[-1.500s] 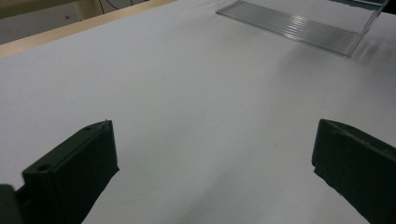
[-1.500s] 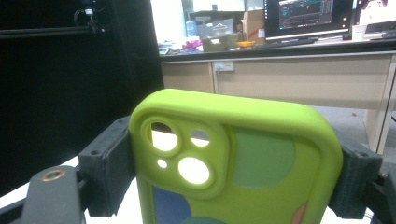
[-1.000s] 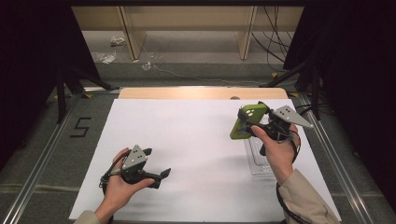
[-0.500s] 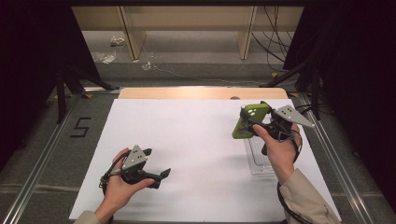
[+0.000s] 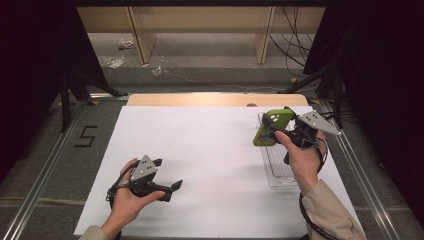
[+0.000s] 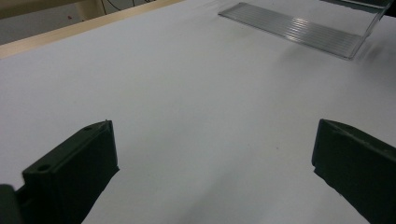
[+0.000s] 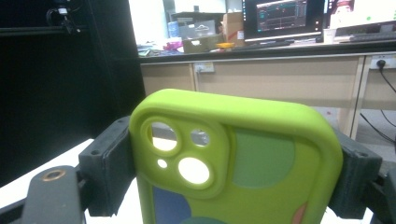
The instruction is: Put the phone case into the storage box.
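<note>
Right gripper (image 5: 278, 131) clamps my green case (image 5: 270, 127), lifted above the tray (image 5: 278, 172); left gripper (image 5: 167, 176) gapes empty; next, steady lowering.

The left hand (image 5: 131, 196) rests low at the near left, its left gripper (image 5: 167, 176) pointing right across the table with jaws spread wide apart — nothing between them. The right hand (image 5: 300, 159) is raised at the far right; the right gripper (image 5: 272, 131) is clamped on a green phone case (image 7: 238, 163), one jaw on each long edge.
</note>
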A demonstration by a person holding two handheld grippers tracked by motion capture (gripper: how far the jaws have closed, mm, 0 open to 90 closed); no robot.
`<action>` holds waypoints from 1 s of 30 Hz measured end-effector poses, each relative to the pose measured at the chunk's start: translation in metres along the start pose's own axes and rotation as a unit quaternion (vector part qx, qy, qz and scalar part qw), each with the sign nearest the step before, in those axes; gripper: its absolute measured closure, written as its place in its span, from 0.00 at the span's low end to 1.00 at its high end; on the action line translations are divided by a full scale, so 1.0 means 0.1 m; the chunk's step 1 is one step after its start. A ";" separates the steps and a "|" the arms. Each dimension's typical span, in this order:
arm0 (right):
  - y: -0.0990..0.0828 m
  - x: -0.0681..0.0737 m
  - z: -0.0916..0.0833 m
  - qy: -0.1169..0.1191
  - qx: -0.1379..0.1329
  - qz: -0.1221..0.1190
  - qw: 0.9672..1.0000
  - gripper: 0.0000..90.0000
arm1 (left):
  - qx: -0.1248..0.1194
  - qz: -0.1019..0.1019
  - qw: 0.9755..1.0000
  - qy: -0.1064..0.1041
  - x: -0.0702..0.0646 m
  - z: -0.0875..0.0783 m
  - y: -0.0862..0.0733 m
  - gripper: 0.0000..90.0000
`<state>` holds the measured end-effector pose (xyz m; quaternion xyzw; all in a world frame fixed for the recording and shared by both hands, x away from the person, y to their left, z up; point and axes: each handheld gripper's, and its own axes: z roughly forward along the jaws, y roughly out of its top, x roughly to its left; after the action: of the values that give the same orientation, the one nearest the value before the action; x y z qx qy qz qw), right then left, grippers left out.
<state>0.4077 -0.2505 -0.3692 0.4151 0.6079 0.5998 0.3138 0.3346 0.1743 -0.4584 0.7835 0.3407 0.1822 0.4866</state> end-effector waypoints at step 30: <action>0.00 -0.17 0.01 -0.033 0.003 -0.009 0.999 0.21 | -0.002 -0.001 1.000 0.002 0.01 -0.01 0.00 0.00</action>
<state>0.4164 -0.2653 -0.3713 0.4301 0.6026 0.5810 0.3381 0.3349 0.1757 -0.4575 0.7820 0.3419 0.1843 0.4874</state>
